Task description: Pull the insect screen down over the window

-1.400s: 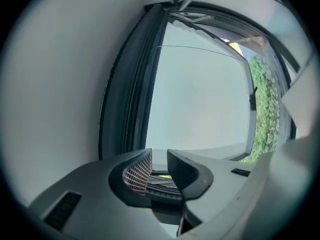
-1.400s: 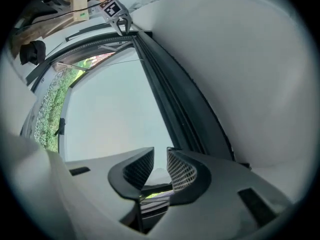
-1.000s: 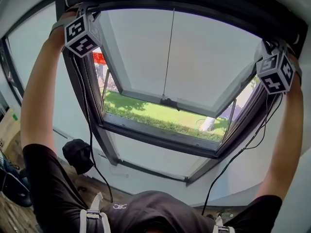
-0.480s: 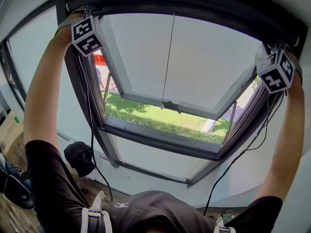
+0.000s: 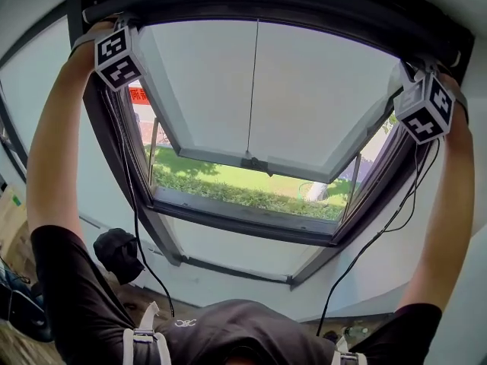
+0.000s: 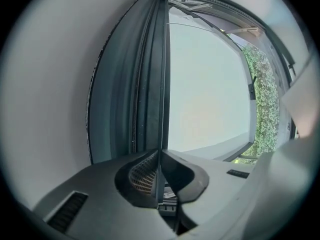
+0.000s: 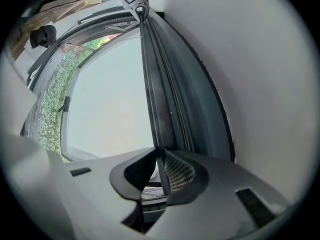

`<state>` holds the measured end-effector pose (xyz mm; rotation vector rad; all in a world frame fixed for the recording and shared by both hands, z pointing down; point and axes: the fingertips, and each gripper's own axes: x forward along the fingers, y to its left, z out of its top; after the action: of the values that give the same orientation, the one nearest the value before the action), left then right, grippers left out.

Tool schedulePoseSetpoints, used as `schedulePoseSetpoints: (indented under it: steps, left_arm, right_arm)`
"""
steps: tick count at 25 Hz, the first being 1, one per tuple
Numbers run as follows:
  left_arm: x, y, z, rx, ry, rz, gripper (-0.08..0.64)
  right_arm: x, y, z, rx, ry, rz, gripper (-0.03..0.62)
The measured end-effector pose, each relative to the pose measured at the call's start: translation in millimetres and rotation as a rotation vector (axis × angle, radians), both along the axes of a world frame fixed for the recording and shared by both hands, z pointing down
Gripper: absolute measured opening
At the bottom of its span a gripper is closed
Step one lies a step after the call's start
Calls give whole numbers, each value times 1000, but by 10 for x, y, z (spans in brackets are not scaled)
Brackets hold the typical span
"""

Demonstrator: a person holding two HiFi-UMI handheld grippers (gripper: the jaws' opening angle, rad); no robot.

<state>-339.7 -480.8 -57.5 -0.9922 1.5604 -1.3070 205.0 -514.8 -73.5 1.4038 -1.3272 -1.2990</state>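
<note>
The insect screen's dark pull bar (image 5: 266, 4) sits rolled up along the top of the window frame. My left gripper (image 5: 122, 25) is raised to its left end and my right gripper (image 5: 417, 68) to its right end. In the left gripper view the bar's thin lip (image 6: 163, 84) runs straight between the jaws of the left gripper (image 6: 160, 156), which are closing onto it. The right gripper view shows the same lip (image 7: 152, 84) caught between the closing jaws of the right gripper (image 7: 162, 159). Below, the glass sash (image 5: 304, 90) is swung open outward.
A thin cord (image 5: 253, 90) hangs down the middle of the sash to a handle (image 5: 251, 162). Grass (image 5: 243, 187) shows outside. Cables (image 5: 133, 204) trail from both grippers. A black cap (image 5: 118, 253) lies low on the left. White wall surrounds the frame (image 5: 228, 217).
Both grippers stay up at the top bar. The left marker cube has shifted slightly left in the head view, and the whole view has drifted a little.
</note>
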Motion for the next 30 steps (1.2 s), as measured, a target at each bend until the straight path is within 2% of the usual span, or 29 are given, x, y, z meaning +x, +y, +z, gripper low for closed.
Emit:
schedulePoseSetpoints:
  steps: [5,10,17,22,30]
  left_arm:
    - [30,17,1,-27,-26,-9,32]
    - [37,44,79,-60,-40,-10,31]
    - [50,91,348,-126,-34,-6,31]
    - [70,134,666,-162,-29,9,31]
    - [58,146,1327,-282,-9,12,31]
  right_arm:
    - [27,-2,16,16,43,27,48]
    - [18,16,112,-31,44,23,37]
    - [21,35,381,-155,55,58,31]
    - [31,94,687,-231,47,43,31]
    - [11,113,1319,-381,73,26,31]
